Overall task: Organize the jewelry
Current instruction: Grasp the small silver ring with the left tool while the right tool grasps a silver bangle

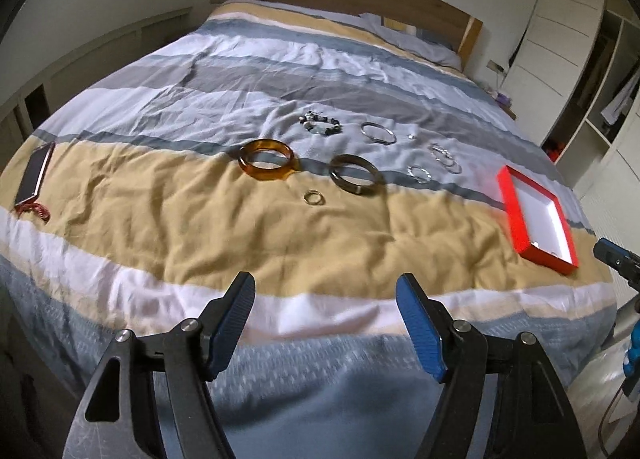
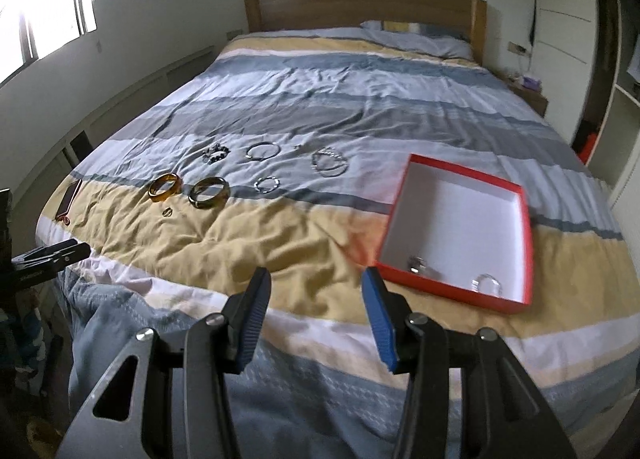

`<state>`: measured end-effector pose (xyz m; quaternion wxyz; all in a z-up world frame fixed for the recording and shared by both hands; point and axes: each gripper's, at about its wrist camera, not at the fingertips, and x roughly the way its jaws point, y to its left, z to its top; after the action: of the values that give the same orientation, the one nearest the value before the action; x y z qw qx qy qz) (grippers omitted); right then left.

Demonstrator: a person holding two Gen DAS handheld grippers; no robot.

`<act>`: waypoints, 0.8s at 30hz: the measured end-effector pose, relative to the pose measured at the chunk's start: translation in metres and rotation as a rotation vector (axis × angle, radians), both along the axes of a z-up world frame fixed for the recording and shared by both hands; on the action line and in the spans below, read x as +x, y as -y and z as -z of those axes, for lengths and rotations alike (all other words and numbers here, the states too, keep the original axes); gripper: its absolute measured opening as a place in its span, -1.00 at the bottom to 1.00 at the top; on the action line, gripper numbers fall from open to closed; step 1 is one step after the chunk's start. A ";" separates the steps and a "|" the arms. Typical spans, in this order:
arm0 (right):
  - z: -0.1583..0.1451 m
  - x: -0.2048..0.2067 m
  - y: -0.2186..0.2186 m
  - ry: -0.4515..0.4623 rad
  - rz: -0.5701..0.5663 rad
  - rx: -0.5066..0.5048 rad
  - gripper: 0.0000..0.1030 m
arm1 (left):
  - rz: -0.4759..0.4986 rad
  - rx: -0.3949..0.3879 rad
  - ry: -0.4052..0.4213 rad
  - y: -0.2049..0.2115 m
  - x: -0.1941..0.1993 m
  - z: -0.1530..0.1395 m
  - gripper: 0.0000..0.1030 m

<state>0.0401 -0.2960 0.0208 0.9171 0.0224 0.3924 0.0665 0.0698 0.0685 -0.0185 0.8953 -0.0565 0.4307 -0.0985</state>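
Jewelry lies on the striped duvet: an amber bangle point(image 1: 267, 159) point(image 2: 165, 188), a dark bangle point(image 1: 354, 179) point(image 2: 209, 192), a small ring point(image 1: 313, 197) point(image 2: 167, 212), a beaded bracelet point(image 1: 321, 124) point(image 2: 216, 154) and several silver bracelets point(image 1: 378, 133) point(image 2: 262, 150). A red box point(image 1: 524, 219) point(image 2: 396, 215) with a white inside lies at the right; two small pieces point(image 2: 418, 265) lie in it near the front wall. My left gripper point(image 1: 325, 291) is open and empty above the bed's foot. My right gripper point(image 2: 316, 286) is open and empty, left of the box.
A phone with a red cord point(image 1: 34, 175) point(image 2: 69, 199) lies at the bed's left edge. A wooden headboard point(image 2: 360, 11) and pillow stand at the far end. Wardrobe and shelves point(image 2: 568, 19) line the right side. The other gripper shows at each view's edge.
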 end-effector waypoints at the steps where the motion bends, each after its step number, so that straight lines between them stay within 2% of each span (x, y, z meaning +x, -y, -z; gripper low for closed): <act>1: 0.003 0.005 -0.004 -0.005 -0.003 0.001 -0.12 | 0.002 -0.004 -0.001 -0.001 0.007 0.004 0.39; 5: 0.020 0.043 -0.020 -0.037 -0.030 0.006 -0.12 | 0.021 -0.012 -0.015 0.003 0.038 0.019 0.31; 10: 0.043 0.089 -0.041 -0.077 -0.060 0.013 -0.12 | 0.055 -0.013 -0.056 0.012 0.082 0.041 0.08; 14: 0.065 0.128 -0.060 -0.109 -0.095 0.007 -0.12 | 0.065 -0.002 -0.083 0.019 0.115 0.060 0.04; 19: 0.085 0.164 -0.073 -0.132 -0.123 0.013 -0.12 | 0.075 0.004 -0.113 0.023 0.142 0.079 -0.17; 24: 0.106 0.197 -0.085 -0.155 -0.145 0.011 -0.11 | 0.087 0.001 -0.133 0.026 0.157 0.092 -0.27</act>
<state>0.2374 -0.2107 -0.0857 0.8768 0.0042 0.4622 0.1328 0.2264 0.0422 -0.1104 0.8595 -0.0437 0.4915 -0.1330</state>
